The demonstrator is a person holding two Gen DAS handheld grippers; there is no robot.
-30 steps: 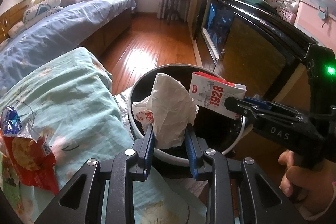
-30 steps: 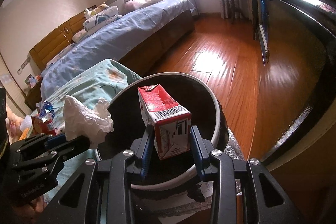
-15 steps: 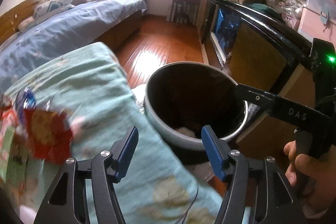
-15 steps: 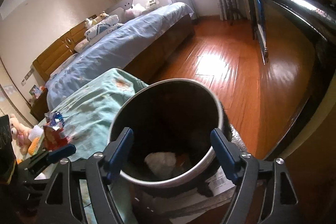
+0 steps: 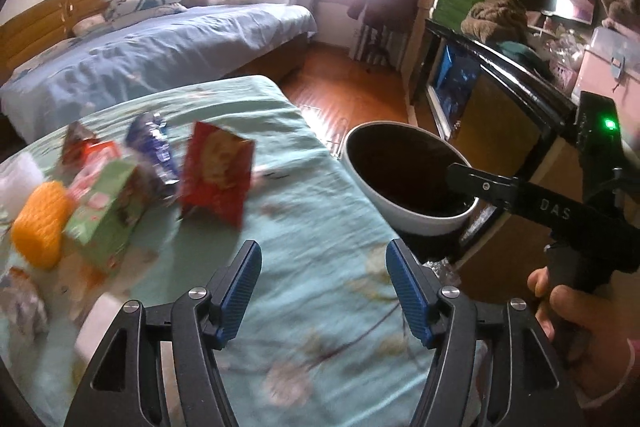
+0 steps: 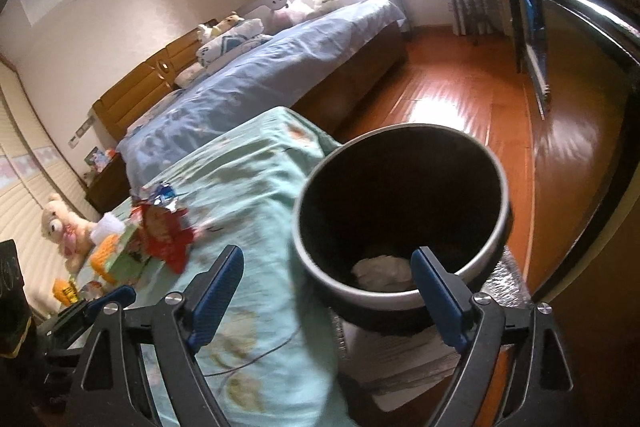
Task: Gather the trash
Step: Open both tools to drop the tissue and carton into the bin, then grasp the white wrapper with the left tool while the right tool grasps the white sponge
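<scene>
A round bin (image 5: pixel 420 223) with a white rim and dark inside stands beside the teal-covered table (image 5: pixel 312 307). In the right wrist view the bin (image 6: pixel 472 291) holds crumpled white paper (image 6: pixel 382 271) at its bottom. My left gripper (image 5: pixel 322 291) is open and empty above the teal cloth. My right gripper (image 6: pixel 328 295) is open and empty at the bin's near rim; its finger (image 5: pixel 484 185) reaches over the bin in the left wrist view. A red snack wrapper (image 5: pixel 216 179), a blue wrapper (image 5: pixel 154 143) and a green carton (image 5: pixel 106 211) lie on the cloth at left.
An orange round item (image 5: pixel 40 223) and other small packets lie at the table's left. A blue-covered bed (image 5: pixel 160 43) stands behind. A dark cabinet (image 5: pixel 500 87) runs along the right. Wooden floor (image 6: pixel 460 107) lies beyond the bin. A teddy bear (image 6: pixel 60 227) sits far left.
Both grippers opened and dropped the crumpled paper and the red-and-white carton into the bin. The left gripper then swung left over the teal cloth toward the wrappers.
</scene>
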